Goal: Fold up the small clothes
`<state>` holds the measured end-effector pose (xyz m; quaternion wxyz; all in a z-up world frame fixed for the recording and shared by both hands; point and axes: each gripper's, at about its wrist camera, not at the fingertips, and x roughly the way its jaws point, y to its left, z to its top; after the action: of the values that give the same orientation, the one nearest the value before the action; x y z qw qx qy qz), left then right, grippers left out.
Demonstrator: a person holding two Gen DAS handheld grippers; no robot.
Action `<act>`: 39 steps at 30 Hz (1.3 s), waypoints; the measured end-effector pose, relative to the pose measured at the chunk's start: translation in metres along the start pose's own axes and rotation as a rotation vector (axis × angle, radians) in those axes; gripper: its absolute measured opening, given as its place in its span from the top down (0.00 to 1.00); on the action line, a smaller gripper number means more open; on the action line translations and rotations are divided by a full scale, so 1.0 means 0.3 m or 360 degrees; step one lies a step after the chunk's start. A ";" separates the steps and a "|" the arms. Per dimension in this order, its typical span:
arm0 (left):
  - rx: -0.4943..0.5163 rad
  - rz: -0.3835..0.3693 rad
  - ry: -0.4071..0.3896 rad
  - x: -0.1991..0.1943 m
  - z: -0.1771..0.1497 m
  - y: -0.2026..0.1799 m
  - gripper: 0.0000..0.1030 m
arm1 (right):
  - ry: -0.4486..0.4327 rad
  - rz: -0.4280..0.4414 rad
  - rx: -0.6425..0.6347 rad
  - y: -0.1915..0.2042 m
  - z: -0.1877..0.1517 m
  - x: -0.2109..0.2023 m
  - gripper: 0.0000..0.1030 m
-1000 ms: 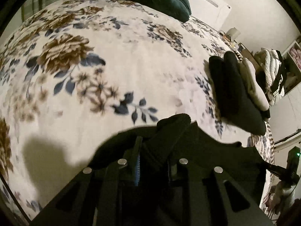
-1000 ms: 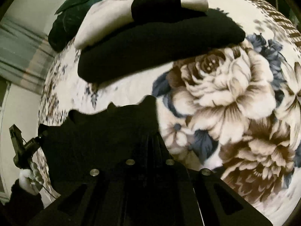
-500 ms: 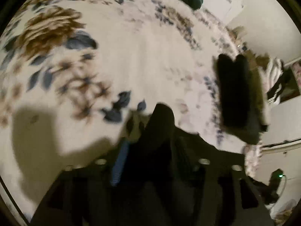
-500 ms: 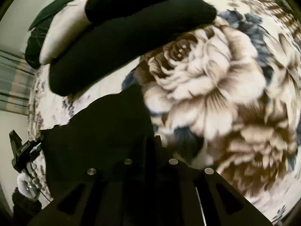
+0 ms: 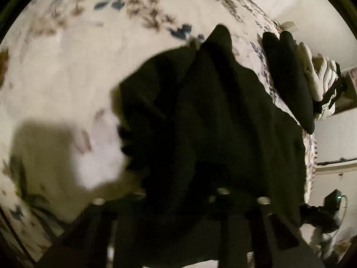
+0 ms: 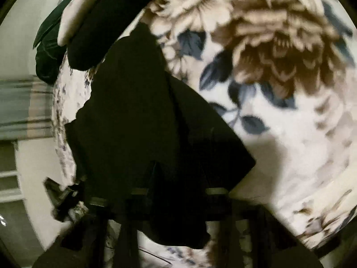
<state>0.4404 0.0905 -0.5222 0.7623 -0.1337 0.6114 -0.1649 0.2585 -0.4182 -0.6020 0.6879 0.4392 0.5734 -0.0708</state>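
A black garment (image 5: 212, 111) fills the middle of the left wrist view, draped over my left gripper (image 5: 214, 172); its jaws are closing with the cloth between them, and the fingertips are hidden under the fabric. In the right wrist view the same black garment (image 6: 138, 111) hangs over my right gripper (image 6: 176, 174), whose jaws are also closing on a fold of it. It stretches between the two grippers, low over the floral bedspread (image 5: 67, 67). The picture is blurred by motion.
A stack of folded clothes, black (image 5: 287, 78) with cream pieces (image 5: 310, 67), lies further along the bed, also seen as the folded stack (image 6: 104, 22). A dark green cushion (image 6: 46, 53) sits beyond it. A laundry pile (image 5: 328, 82) stands past the bed edge.
Both grippers dropped closer to the bedspread and the black garment now rises across each view. The left jaws stood open half a second ago and have closed back on the cloth.
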 end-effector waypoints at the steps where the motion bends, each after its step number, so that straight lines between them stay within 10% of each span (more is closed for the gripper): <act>1: 0.0006 0.0023 -0.0003 0.000 0.005 0.007 0.83 | -0.0019 -0.0048 -0.0016 0.002 -0.006 -0.012 0.91; 6: -0.0056 -0.0026 0.0082 0.008 0.042 0.065 0.79 | 0.0092 -0.0186 -0.0067 -0.004 0.002 0.015 0.92; 9: -0.0034 -0.0064 0.0044 -0.071 0.060 0.024 0.51 | 0.0116 -0.0140 -0.0090 0.033 0.031 -0.014 0.81; 10: -0.0023 -0.0087 -0.0018 -0.109 0.072 0.010 0.26 | 0.0078 -0.0136 -0.0106 0.048 0.047 -0.032 0.59; 13: 0.0022 -0.0096 -0.0115 -0.117 0.132 -0.014 0.16 | -0.0008 -0.0153 -0.0169 0.077 0.098 -0.028 0.21; 21: 0.0209 0.0003 0.0099 0.178 0.227 -0.110 0.18 | 0.0171 -0.0229 -0.0337 0.133 0.149 0.190 0.29; 23: 0.0286 -0.0124 0.0145 0.185 0.208 -0.184 0.37 | 0.0173 -0.0146 -0.0339 0.142 0.140 0.181 0.59; 26: 0.0120 -0.0497 0.0172 0.139 0.202 -0.189 0.82 | 0.0180 0.0159 -0.0172 0.115 0.144 0.134 0.69; 30: -0.0313 -0.0834 0.0169 0.147 0.207 -0.018 0.81 | 0.0249 0.0759 0.0344 -0.044 0.161 0.121 0.81; 35: -0.0522 -0.0724 0.0214 0.221 0.184 0.159 0.75 | 0.0255 0.0517 0.0390 -0.131 0.177 0.166 0.79; 39: -0.0367 -0.0674 0.0186 0.136 0.208 0.068 0.33 | 0.0138 0.0279 0.0231 -0.039 0.197 0.090 0.61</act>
<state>0.5111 0.0921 -0.5532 0.6537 -0.3353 0.6276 -0.2575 0.3033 -0.4547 -0.6336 0.6326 0.5388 0.5554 -0.0327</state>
